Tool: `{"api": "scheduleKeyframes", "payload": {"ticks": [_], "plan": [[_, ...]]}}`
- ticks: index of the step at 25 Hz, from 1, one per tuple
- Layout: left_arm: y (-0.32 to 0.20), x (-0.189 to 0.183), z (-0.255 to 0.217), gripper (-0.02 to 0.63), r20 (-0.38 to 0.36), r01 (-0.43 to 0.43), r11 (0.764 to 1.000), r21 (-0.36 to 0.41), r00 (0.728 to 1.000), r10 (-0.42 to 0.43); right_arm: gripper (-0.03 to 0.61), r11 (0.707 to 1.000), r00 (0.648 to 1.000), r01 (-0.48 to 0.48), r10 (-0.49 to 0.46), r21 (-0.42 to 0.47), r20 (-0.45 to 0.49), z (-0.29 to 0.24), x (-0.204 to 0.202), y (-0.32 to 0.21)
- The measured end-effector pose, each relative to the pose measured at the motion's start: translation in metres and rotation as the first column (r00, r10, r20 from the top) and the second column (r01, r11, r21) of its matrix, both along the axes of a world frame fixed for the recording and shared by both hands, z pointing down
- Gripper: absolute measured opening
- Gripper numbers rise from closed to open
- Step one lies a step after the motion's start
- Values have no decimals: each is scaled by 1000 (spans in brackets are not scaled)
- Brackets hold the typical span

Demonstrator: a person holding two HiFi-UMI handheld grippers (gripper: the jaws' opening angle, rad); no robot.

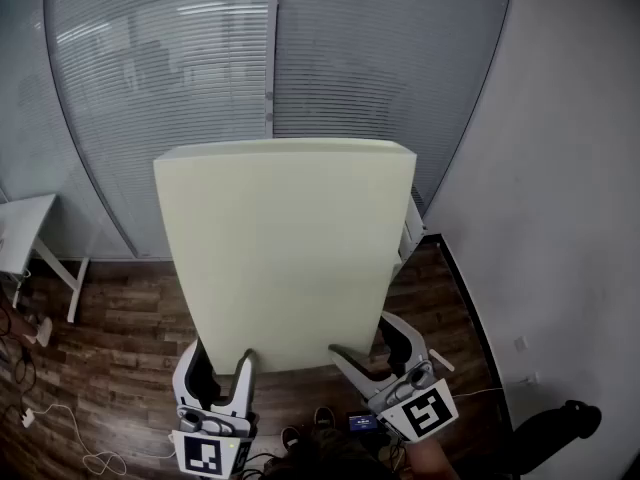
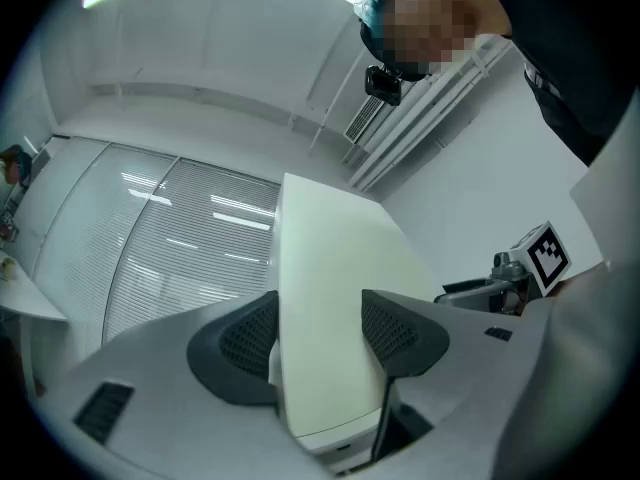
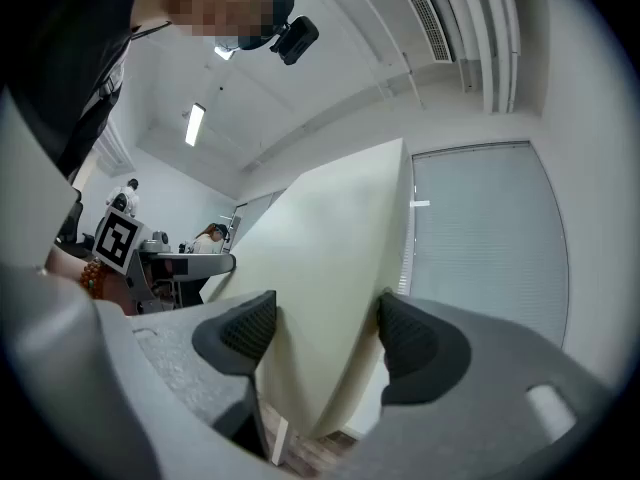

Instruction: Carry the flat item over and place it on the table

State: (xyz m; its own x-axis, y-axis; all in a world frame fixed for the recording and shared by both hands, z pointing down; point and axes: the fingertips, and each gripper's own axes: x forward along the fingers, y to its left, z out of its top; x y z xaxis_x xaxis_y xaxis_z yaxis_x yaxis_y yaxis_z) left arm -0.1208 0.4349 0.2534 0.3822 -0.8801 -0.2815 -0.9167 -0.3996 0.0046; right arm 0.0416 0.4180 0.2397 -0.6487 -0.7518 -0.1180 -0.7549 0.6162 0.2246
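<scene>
A large pale yellow foam slab [image 1: 285, 253] is held upright and off the floor in front of me, filling the middle of the head view. My left gripper [image 1: 220, 373] is shut on its lower left edge, and both dark pads press the slab [image 2: 325, 308] in the left gripper view. My right gripper [image 1: 370, 353] is shut on the lower right corner; its pads squeeze the slab [image 3: 330, 288] from both sides. The slab hides what lies straight ahead.
Dark wood floor [image 1: 110, 318] lies below. Glass walls with closed blinds [image 1: 170, 78] stand ahead, a plain white wall [image 1: 560, 218] at the right. A white table [image 1: 25, 233] stands at the far left, with cables [image 1: 60, 418] on the floor near it.
</scene>
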Motion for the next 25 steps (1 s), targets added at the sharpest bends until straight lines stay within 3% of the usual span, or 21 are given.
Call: {"api": "scheduleKeyframes", "payload": {"ticks": [7,18,25], "plan": [[-3,-4,6,261,-28,-23,1000,-9,999,23,337,1000,1000,-5,5,27,25,4,1,-3],[-17,-21,11,261,-31,-23,999,-29,999,22,337,1000,999,0,-1,8,32,7,-16,-16],[-41,-13,18,261,-20,-25,999,-42,1000,24,337,1000,999,-1,1,-7,36,14,-8,-39]]}}
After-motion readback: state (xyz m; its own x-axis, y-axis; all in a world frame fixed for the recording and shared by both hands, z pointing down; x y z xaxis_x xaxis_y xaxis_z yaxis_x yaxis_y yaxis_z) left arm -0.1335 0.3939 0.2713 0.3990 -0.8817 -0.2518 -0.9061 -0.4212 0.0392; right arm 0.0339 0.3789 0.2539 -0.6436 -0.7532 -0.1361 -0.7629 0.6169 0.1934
